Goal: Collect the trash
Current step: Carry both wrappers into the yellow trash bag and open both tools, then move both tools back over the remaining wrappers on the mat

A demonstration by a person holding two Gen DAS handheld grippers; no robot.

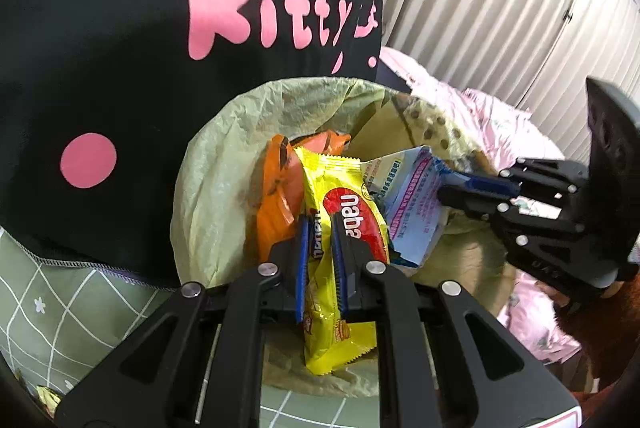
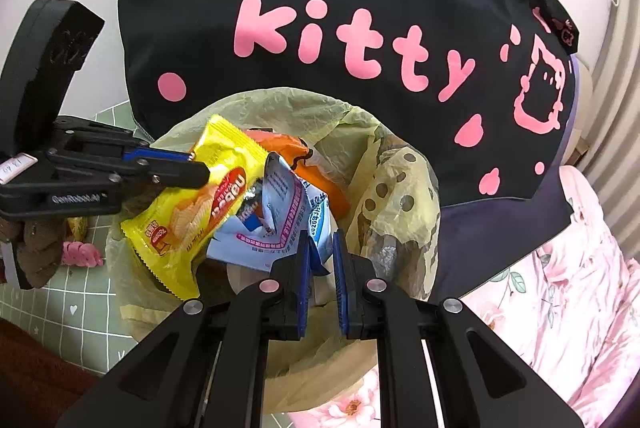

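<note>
Blue-padded fingers of the left gripper [image 1: 322,228] pinch a yellow wafer packet [image 1: 340,248] over the bin's yellow-green liner [image 1: 212,187], an orange wrapper [image 1: 276,195] at its ten o'clock; at three o'clock the right gripper [image 1: 444,187] clamps a pale blue-and-pink wrapper [image 1: 412,211]; only the right wrist view shows that wrapper between its own pads [image 2: 304,268], a pink floral quilt [image 2: 560,288] at four o'clock, and the black cushion [image 2: 360,7] lettered "kitty" behind.
</note>
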